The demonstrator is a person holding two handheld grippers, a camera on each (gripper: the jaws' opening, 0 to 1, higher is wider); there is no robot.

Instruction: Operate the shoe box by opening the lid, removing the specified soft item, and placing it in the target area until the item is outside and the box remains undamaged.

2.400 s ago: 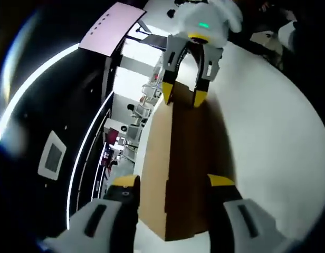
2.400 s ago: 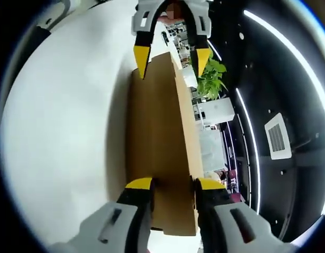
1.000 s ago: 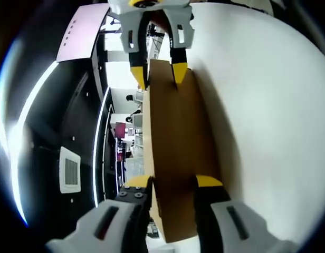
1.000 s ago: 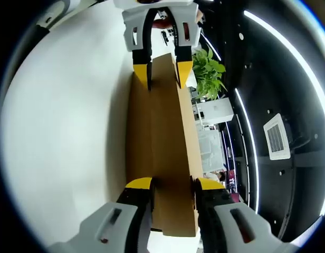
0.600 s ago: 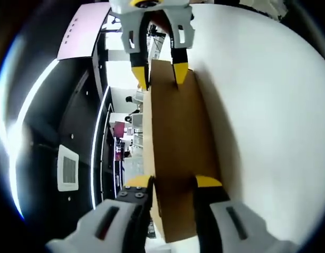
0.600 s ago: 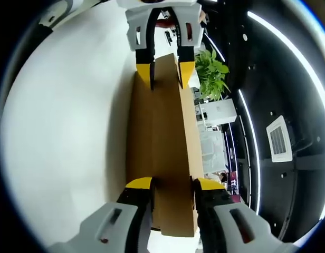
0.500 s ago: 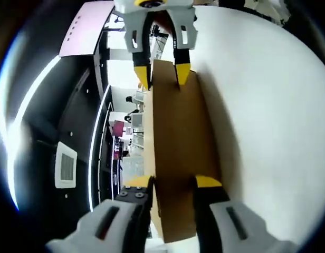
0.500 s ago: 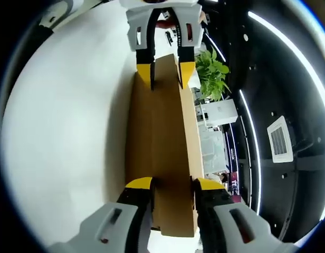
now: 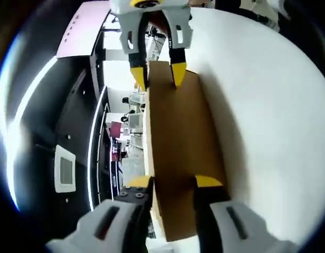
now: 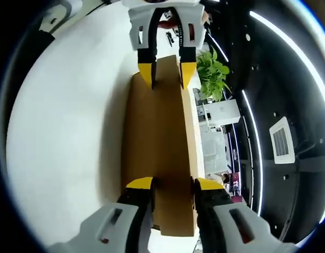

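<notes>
The left gripper [image 9: 173,183] has its yellow-tipped jaws set on either side of the near end of the box [image 9: 175,153], a long brown cardboard shoe box on a white table [image 9: 268,121]; the jaws look pressed to the cardboard, so I judge it clamped on that end, though the contact itself is hard to make out. At the far end of the box in this view, the right gripper [image 9: 155,80] comes down from the top with its jaws straddling the other end. In the right gripper view the picture is mirrored: the right gripper [image 10: 173,183] has the near end of the box [image 10: 160,153] between its jaws, again seemingly closed on it, and the left gripper [image 10: 167,75] straddles the far end, with the table [image 10: 62,137] to one side and a green plant [image 10: 212,74] in the room beyond. The box is closed as far as can be seen: one flat brown face runs between the grippers, with no gap or raised lid edge visible, and the soft item is presumably inside. The step in hand looks like the first one, taking hold at both ends to lift the lid. Whether the jaws grip the lid or the whole box I cannot tell. The next move calls for an even, gentle lift at both ends together, so the cardboard neither bends nor tears, and with the base left on the table.
</notes>
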